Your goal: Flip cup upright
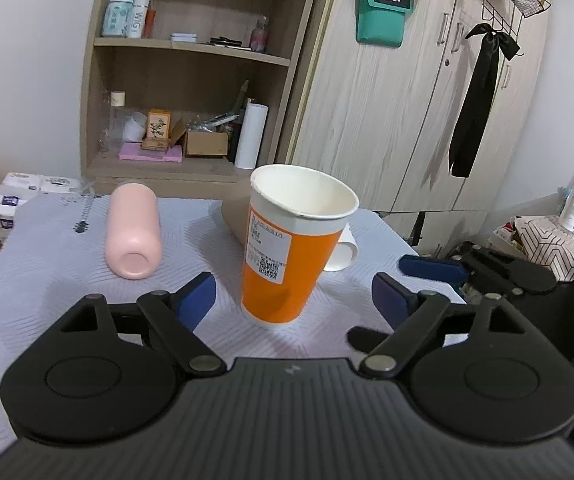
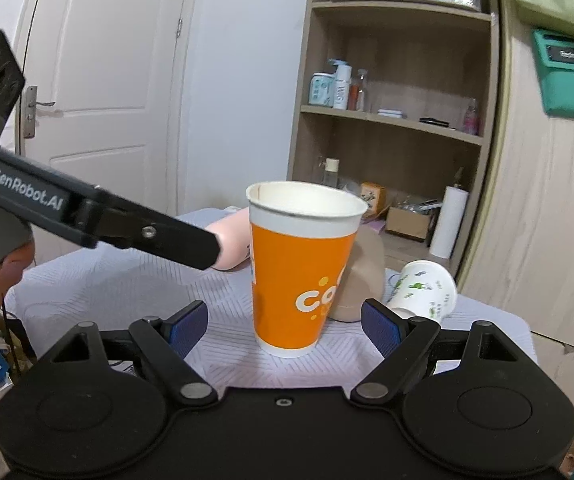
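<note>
An orange paper cup (image 1: 283,256) with a white rim stands upright, mouth up, on the pale patterned tablecloth (image 1: 67,292). It also shows in the right wrist view (image 2: 303,276). My left gripper (image 1: 293,300) is open, its blue pads on either side of the cup's base without touching it. My right gripper (image 2: 285,326) is open too, just in front of the cup. The right gripper's blue finger (image 1: 431,268) shows at the right of the left wrist view. The left gripper's arm (image 2: 99,216) crosses the right wrist view.
A pink bottle (image 1: 133,236) lies on its side left of the cup. A beige cup (image 2: 361,280) and a white printed paper cup (image 2: 423,290) lie on their sides behind it. A shelf unit (image 1: 191,80) and wardrobe (image 1: 407,100) stand behind the table.
</note>
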